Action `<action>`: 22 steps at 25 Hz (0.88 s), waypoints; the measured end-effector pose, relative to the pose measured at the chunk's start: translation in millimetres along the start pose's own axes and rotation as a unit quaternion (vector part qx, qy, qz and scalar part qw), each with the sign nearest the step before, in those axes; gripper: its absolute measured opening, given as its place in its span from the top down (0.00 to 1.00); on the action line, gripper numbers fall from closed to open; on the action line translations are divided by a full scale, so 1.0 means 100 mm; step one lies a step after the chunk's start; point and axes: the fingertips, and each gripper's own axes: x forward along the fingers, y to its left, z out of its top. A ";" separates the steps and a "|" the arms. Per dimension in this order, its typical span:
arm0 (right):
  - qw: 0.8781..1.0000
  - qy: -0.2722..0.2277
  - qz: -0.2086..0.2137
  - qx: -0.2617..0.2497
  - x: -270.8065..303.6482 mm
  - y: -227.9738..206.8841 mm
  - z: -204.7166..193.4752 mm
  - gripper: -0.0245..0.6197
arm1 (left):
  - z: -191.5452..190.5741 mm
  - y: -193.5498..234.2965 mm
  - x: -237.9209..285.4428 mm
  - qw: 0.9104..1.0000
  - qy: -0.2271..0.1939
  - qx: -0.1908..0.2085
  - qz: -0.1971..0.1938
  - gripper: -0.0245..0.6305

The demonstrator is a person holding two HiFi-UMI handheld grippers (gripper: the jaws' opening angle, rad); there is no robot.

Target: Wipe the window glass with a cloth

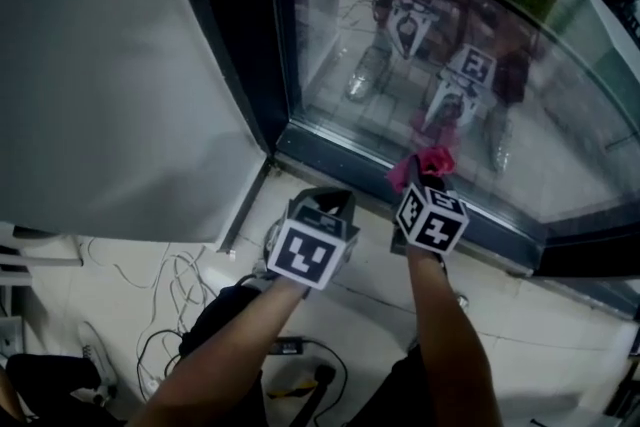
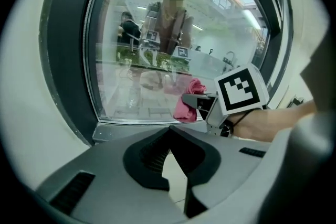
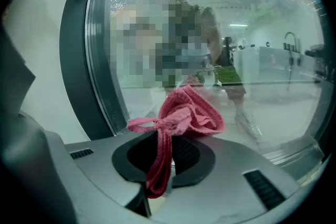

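Two edges hem the window glass (image 1: 430, 65) near the work: a dark upright frame (image 1: 230, 55) along its left side and a dark bottom rail (image 1: 335, 163) along its foot, the two meeting at the glass's lower left corner. Up and to the right of that corner the pane runs wide and unbroken, showing only reflections. Left of the glass, past the upright, stands a plain pale wall (image 1: 100, 65). Below the glass lies a light tiled floor (image 1: 560, 335), with loose cables (image 1: 165, 280) trailing below and left of the pane. The right gripper (image 3: 167, 139) is raised to the bottom edge of the glass, just above the rail, and its jaws are clamped on a pink cloth (image 3: 184, 113). The cloth bunches out past the jaw tips toward the pane, while one twisted strand hangs back down between the jaws. The bunch sits very close to the glass, but actual contact cannot be made out. The left gripper (image 2: 169, 131) is held lower, in front of the rail and just short of the glass, nearer the upright frame than the right one. Its jaw tips are pressed together with nothing between them, touching neither the cloth nor the pane.
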 end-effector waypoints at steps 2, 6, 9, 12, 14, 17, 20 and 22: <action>1.000 0.000 0.010 0.000 0.06 0.13 0.02 0.88 | 0.01 0.08 -0.04 1.000 -0.005 -0.008 0.005 0.96; 1.000 0.007 0.028 -0.001 0.20 0.41 0.02 0.88 | 0.00 0.23 -0.12 1.000 -0.009 -0.020 0.012 0.96; 0.999 0.008 0.039 0.005 0.29 0.64 0.04 0.88 | -0.02 0.35 -0.19 0.999 -0.014 -0.033 0.014 0.96; 0.999 0.012 0.045 0.013 0.34 0.80 0.07 0.88 | -0.06 0.46 -0.25 0.999 -0.015 -0.042 0.019 0.96; 0.998 0.013 0.055 0.018 0.37 0.90 0.09 0.88 | -0.11 0.52 -0.27 0.999 -0.010 -0.043 0.024 0.96; 0.997 0.012 0.060 0.050 0.40 0.97 0.15 0.88 | -0.16 0.60 -0.30 0.998 -0.008 -0.053 0.028 0.96; 0.994 0.013 0.065 0.089 0.41 1.00 0.17 0.88 | -0.11 0.62 -0.31 0.998 -0.020 -0.061 0.025 0.96; 0.991 0.012 0.075 0.106 0.39 1.05 0.21 0.88 | -0.08 0.61 -0.32 0.998 -0.024 -0.056 0.023 0.96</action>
